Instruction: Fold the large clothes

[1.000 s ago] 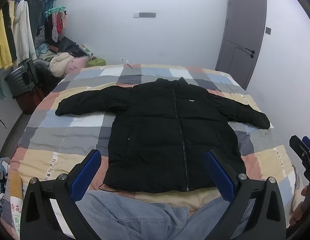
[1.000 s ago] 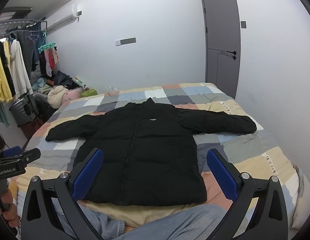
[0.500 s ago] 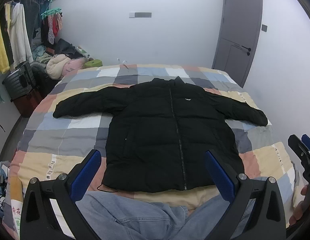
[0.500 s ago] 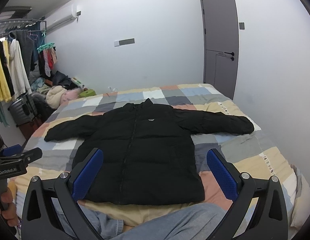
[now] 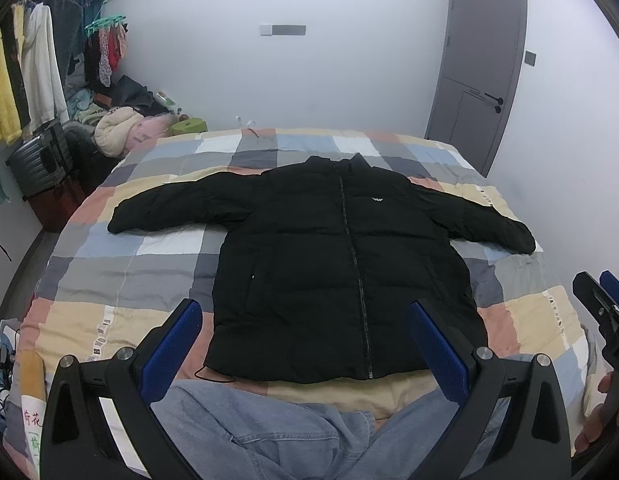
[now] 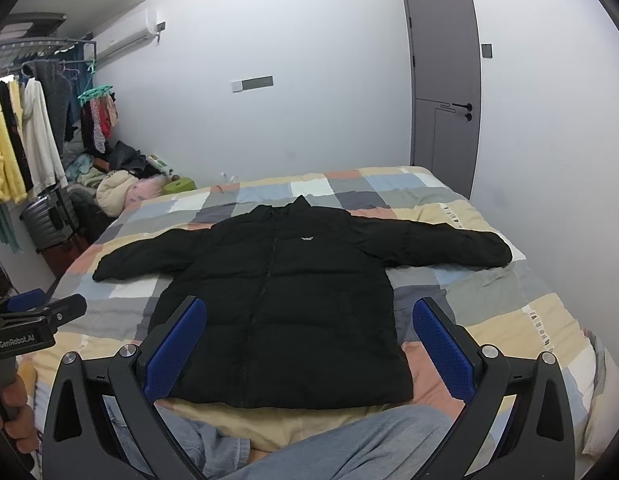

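1. Fingers (image 5: 169,344) of the left gripper (image 5: 305,344), blue-padded, stood spread wide with nothing between them; they hung above the person's denim-clad legs (image 5: 277,432) at the near edge of the bed (image 5: 109,280), not touching the cloth.
2. Right gripper (image 6: 309,344) likewise spread wide and empty, held level beside the left one, both looking forward over the bed. Each showed in the other's view, at its edge, with a hand (image 6: 17,420) around the handle.
3. Black puffer jacket (image 5: 341,276) lay flat and face up on the checked bedspread, just past the legs, zip closed, unfolded.
4. Long axis of its body ran away from the person: hem nearest, collar (image 5: 341,162) farthest. Small white chest logo (image 5: 375,200) sat just right of the zip.
5. Both sleeves stretched out sideways across the bed, left sleeve (image 5: 169,208) and right sleeve (image 5: 485,220), cuffs angled slightly toward the near side.
6. Dark suitcase (image 5: 37,164) stood closed on the floor at far left; contents not visible.
7. Beyond it, a heap of clothes (image 5: 121,132) and a rack of hanging garments (image 5: 33,80).
8. Farthest: white wall and a closed grey door (image 5: 477,80) at right.
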A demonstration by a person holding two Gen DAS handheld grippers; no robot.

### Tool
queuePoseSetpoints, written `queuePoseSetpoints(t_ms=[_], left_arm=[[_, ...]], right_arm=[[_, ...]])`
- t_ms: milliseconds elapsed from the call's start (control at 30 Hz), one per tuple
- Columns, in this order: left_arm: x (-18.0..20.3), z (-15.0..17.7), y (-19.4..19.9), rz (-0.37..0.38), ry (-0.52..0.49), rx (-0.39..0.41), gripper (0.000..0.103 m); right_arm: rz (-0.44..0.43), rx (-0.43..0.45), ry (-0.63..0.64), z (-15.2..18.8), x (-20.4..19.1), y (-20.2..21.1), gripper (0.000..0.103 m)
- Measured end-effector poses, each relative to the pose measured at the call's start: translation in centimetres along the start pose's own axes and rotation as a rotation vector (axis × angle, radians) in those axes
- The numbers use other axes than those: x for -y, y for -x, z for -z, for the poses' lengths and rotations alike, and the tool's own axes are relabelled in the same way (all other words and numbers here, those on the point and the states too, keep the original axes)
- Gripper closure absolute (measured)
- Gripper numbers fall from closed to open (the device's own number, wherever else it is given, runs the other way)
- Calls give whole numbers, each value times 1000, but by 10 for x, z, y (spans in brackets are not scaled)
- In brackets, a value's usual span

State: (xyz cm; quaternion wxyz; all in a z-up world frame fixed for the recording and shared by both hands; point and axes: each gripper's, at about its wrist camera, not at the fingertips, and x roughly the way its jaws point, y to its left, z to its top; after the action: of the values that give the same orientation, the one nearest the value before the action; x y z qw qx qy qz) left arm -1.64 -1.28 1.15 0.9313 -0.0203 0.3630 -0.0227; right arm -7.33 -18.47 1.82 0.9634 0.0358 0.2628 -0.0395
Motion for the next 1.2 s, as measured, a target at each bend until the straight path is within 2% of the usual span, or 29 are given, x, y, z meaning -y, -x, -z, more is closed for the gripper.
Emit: queuePoseSetpoints(t_ms=[833, 1033, 1200], left_arm=[[1, 2, -1, 0, 13, -5, 0], [3, -5, -22, -5, 26, -16, 0], [10, -16, -49, -10, 47, -33, 0]], right_arm=[[-27, -14, -10, 9, -1, -4, 0], [-28, -21, -24, 6, 11, -16, 0], [-28, -22, -78, -2, 46, -39, 0]])
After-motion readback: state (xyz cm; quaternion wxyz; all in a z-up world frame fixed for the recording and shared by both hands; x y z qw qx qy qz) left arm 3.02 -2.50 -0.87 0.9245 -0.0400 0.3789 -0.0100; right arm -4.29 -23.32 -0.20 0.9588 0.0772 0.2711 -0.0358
